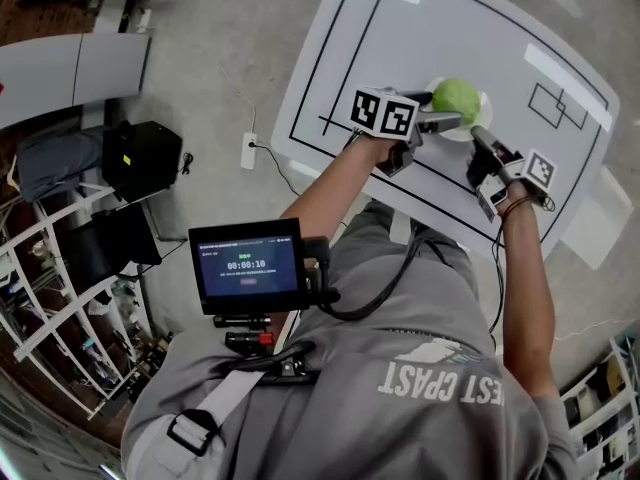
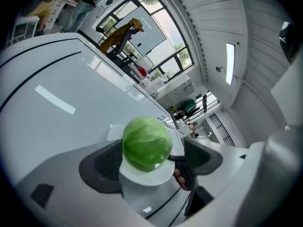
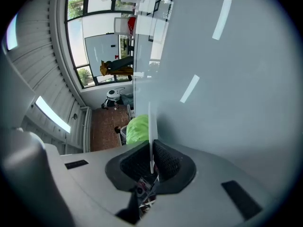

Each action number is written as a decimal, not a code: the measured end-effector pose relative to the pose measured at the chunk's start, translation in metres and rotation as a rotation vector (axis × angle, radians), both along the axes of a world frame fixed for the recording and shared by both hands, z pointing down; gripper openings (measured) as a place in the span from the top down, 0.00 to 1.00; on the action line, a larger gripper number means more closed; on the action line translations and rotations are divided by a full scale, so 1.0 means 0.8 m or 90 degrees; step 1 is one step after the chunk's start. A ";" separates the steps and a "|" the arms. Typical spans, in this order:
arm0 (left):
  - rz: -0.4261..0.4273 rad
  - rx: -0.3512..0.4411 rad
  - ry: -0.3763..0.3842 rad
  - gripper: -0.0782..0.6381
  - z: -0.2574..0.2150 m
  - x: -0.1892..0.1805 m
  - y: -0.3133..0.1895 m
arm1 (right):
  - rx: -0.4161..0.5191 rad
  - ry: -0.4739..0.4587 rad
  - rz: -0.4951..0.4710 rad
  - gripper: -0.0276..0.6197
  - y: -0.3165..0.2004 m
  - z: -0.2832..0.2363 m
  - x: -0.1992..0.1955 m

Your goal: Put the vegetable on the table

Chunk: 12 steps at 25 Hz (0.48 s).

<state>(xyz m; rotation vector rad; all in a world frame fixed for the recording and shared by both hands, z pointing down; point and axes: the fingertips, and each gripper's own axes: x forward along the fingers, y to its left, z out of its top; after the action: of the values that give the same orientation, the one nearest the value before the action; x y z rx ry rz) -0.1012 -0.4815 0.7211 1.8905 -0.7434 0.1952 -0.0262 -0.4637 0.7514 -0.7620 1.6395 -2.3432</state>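
Observation:
A round green cabbage (image 1: 456, 99) rests on a small white plate (image 1: 472, 126) on the white table (image 1: 440, 28). My left gripper (image 1: 435, 109) is open, and its jaws flank the cabbage (image 2: 147, 143) just above the plate (image 2: 146, 175). The left pad is close against the cabbage; a small gap shows at the right pad. My right gripper (image 1: 479, 138) is shut on the plate's near rim. In the right gripper view the plate (image 3: 151, 126) shows edge-on between the pads (image 3: 166, 161), and the cabbage (image 3: 138, 129) sits behind it.
Black lines (image 1: 330, 58) and white tape strips (image 1: 560, 73) mark the table. A small monitor (image 1: 248, 265) hangs at the person's chest. On the floor to the left are a power strip (image 1: 249, 150), black cases (image 1: 140, 156) and white shelving (image 1: 60, 308).

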 end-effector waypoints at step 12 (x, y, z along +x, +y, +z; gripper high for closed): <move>-0.007 -0.006 -0.008 0.33 0.015 -0.014 -0.001 | 0.012 0.047 -0.006 0.92 -0.004 0.011 0.001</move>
<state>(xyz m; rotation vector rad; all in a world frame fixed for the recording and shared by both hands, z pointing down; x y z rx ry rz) -0.1123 -0.4825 0.7329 1.8780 -0.7611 0.2034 -0.0254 -0.4667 0.7602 -0.8481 1.6958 -2.3291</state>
